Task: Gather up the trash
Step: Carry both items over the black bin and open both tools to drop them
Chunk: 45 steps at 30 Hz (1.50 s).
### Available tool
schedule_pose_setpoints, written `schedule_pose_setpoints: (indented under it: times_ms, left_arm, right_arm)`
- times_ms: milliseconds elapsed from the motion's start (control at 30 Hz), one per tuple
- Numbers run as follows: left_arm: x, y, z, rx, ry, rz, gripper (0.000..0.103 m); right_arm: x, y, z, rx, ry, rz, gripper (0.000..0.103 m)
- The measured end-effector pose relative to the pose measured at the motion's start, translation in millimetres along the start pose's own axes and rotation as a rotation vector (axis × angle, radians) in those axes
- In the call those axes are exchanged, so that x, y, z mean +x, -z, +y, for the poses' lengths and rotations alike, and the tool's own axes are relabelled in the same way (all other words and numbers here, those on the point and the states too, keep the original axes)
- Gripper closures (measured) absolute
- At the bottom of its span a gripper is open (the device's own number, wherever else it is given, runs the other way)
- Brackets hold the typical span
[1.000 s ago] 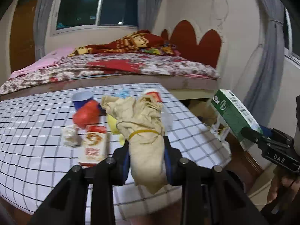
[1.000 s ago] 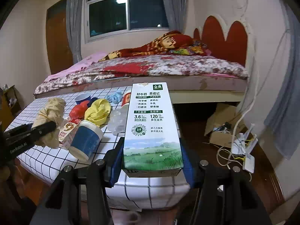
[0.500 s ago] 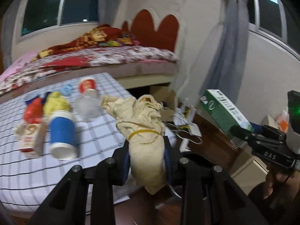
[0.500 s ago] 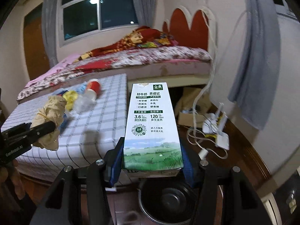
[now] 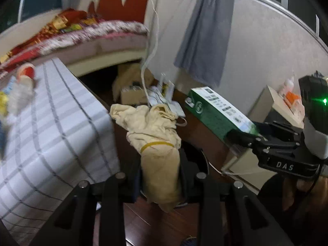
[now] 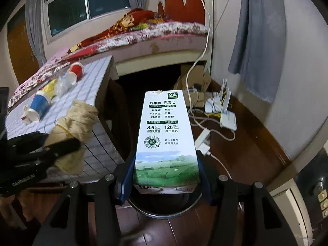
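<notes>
Cloth bundle: a cream rag (image 5: 155, 131) tied with a yellow rubber band, clamped between the narrow jaws of the left gripper (image 5: 160, 176) at lower centre of the left wrist view; its loose end fans out toward the upper left.
Milk carton: a white-and-green carton (image 6: 166, 137) gripped at its base by the right gripper (image 6: 166, 182), jaws about half wide, pads flat on both sides; it runs up the middle of the right wrist view.
Bin: a dark round bin (image 6: 164, 203) on the wooden floor, its rim showing just under the carton's base, bottom centre.
Table: a table with a grid-pattern cover (image 6: 96, 86) at left of the right wrist view, carrying a blue cup (image 6: 40, 105), a red cup (image 6: 75, 69), a yellow wad (image 6: 50, 87) and a clear plastic piece (image 6: 62, 84), all lying close together.
Cross view: the left gripper (image 6: 59, 147) with its rag sits at the left edge, in front of the table's corner.
Floor: a power strip (image 6: 202, 141) and white routers (image 6: 223, 110) right of the carton.
Bed: upper left, behind the table (image 6: 143, 34).
</notes>
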<state>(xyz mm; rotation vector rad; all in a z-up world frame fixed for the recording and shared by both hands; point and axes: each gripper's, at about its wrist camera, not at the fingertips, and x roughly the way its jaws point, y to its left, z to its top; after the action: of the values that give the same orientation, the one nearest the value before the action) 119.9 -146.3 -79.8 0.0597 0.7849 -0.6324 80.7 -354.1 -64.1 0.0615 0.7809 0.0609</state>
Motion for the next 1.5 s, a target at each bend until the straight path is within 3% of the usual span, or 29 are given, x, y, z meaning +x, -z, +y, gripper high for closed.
schedule_pose_setpoints:
  times_ms: [467,500,533,600,633,667,900,1133,1500]
  left_arm:
    - [88.6,29.4,6.6,-0.071,0.092,0.207,0.069]
    - [91.1,29.1,5.2,-0.08,0.111,0.211,0.059]
    - [93.8,30.5,4.3,-0.086,0.11,0.216,0.031]
    - [94.4,33.7,5.9,-0.096,0.044,0.222,0.007]
    - [92.2,35.3,8.0,-0.107,0.027,0.214,0.006]
    - [89.4,36.2,9.1,-0.119,0.011,0.214,0.006]
    - [64.1,39.4,12.7,-0.127,-0.109,0.175,0.002]
    - [49.1,30.7,14.0,-0.101,-0.142,0.125,0.001]
    - [33.0,29.6,31.3,-0.144,-0.182,0.095,0.001]
  right_arm:
    - [79.6,29.3,-24.4,-0.048,-0.095,0.219,0.046]
    - [84.6,28.5,-26.5,-0.032,-0.119,0.228,0.045]
    - [91.3,27.1,-31.3,0.001,-0.141,0.236,0.043]
    - [97.6,25.5,-41.7,0.052,-0.095,0.231,0.019]
    - [98.1,25.2,-48.8,0.084,-0.059,0.22,0.004]
    - [97.3,25.2,-54.2,0.107,-0.045,0.211,0.001]
    - [88.3,33.5,-75.6,0.178,0.063,0.196,0.001]
    - [79.1,28.4,-66.2,0.153,0.072,0.162,0.001]
    - [76.4,24.6,-57.8,0.145,0.092,0.134,0.001]
